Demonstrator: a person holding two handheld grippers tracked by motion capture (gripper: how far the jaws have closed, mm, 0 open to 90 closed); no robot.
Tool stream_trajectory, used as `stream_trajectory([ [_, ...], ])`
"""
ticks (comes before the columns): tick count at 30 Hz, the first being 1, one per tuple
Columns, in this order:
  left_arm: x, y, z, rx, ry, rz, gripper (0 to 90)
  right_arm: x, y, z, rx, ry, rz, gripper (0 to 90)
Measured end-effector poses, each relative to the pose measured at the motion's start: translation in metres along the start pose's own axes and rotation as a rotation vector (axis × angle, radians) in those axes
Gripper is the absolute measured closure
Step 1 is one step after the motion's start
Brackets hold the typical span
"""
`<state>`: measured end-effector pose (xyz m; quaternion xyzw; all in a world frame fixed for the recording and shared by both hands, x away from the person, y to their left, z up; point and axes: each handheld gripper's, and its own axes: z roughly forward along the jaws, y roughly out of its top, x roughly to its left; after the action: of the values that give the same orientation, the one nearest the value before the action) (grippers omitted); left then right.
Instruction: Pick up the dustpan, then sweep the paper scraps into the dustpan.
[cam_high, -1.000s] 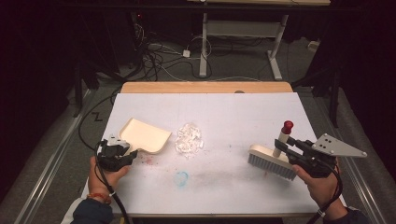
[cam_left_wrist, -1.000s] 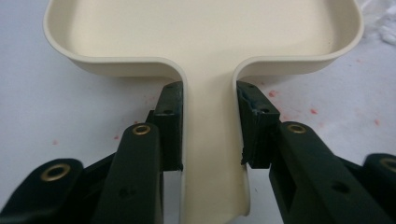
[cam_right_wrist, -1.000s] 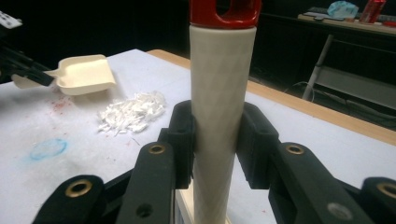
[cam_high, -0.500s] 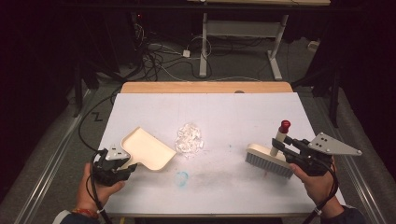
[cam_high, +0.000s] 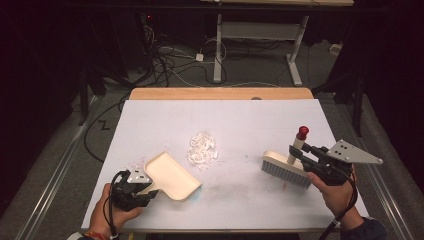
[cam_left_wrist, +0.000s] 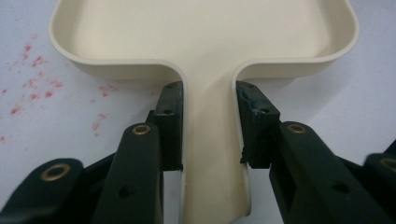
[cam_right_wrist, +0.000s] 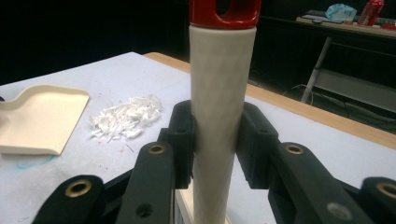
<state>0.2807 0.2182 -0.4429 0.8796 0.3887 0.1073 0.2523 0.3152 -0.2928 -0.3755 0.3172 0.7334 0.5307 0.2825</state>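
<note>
left gripper (cam_high: 145, 189) is clamping the dustpan (cam_high: 172, 175) by its handle at lower left; right gripper (cam_high: 299, 156) is clenching the brush (cam_high: 285, 169) handle at centre right. the shavings pile (cam_high: 202, 149) is lying between them, nearer the dustpan's mouth, left of the bristles.

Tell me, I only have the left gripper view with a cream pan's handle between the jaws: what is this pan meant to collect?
Observer: A pile of white shreds lies on the white table, just beyond the dustpan in the high view.
Operator: Is the other hand doing anything?
Observer: The right gripper is shut on the brush by its upright cream handle.
Operator: Where is that brush?
Observer: It is at the table's right side, apart from the shreds, which lie between it and the dustpan.
Operator: What tops the handle?
Observer: A red cap.
</note>
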Motion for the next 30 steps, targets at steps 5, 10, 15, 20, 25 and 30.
stream_trajectory([
  [5,0.0,0.004,0.004,-0.001,-0.007,0.004,63.5,-0.002,-0.001,0.006,-0.01,0.005,0.004,70.5],
  [10,0.001,0.003,0.005,-0.004,-0.013,0.005,63.4,-0.002,0.001,0.01,-0.016,-0.006,-0.004,70.5],
  [15,0.002,0.002,0.006,-0.005,-0.015,0.007,63.4,-0.001,0.005,0.013,-0.033,-0.014,-0.01,70.5],
  [20,0.003,0.002,0.008,-0.004,-0.019,0.001,63.3,-0.001,0.008,0.018,-0.058,-0.009,-0.012,70.5],
  [25,0.002,0.004,0.01,-0.002,-0.013,-0.012,63.3,0.0,0.011,0.028,-0.062,-0.012,-0.024,70.5],
  [30,0.004,0.005,0.012,0.005,-0.02,-0.005,63.3,0.0,0.014,0.043,-0.044,0.007,-0.021,70.5],
])
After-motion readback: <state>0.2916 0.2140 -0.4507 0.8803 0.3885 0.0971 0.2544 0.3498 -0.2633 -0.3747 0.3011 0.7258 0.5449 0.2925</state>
